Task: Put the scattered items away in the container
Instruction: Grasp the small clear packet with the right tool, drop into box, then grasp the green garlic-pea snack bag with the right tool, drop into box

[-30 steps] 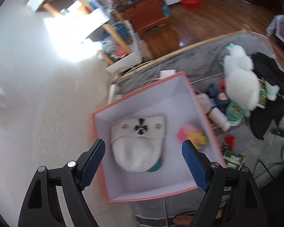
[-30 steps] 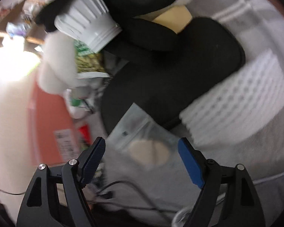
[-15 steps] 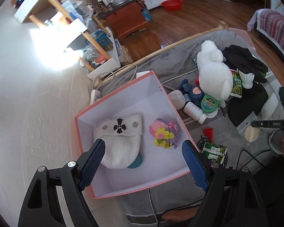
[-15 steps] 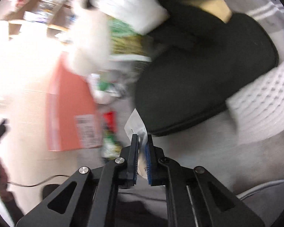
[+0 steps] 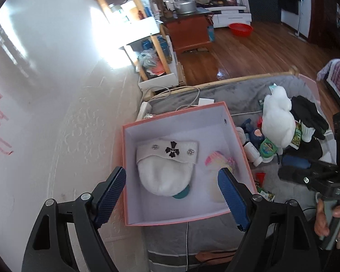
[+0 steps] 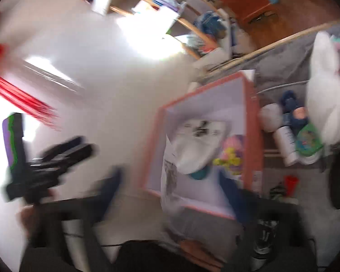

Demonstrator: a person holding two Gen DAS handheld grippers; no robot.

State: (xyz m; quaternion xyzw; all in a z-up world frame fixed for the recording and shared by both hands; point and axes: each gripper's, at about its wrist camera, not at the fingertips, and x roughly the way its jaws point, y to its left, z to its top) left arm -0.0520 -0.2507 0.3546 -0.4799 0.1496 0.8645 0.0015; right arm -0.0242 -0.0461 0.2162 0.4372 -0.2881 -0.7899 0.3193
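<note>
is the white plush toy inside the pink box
No, the white plush toy lies on the grey blanket to the right of the pink box, outside its wall.

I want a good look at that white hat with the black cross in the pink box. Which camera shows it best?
The left wrist view: the white hat lies sharp and nearly whole inside the pink box, between the open left claw tips. The right wrist view shows the same hat, but smeared by motion blur and partly covered.

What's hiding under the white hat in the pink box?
A teal thing peeks out from under the white hat in the pink box. Most of it is covered, so I cannot tell what it is.
</note>
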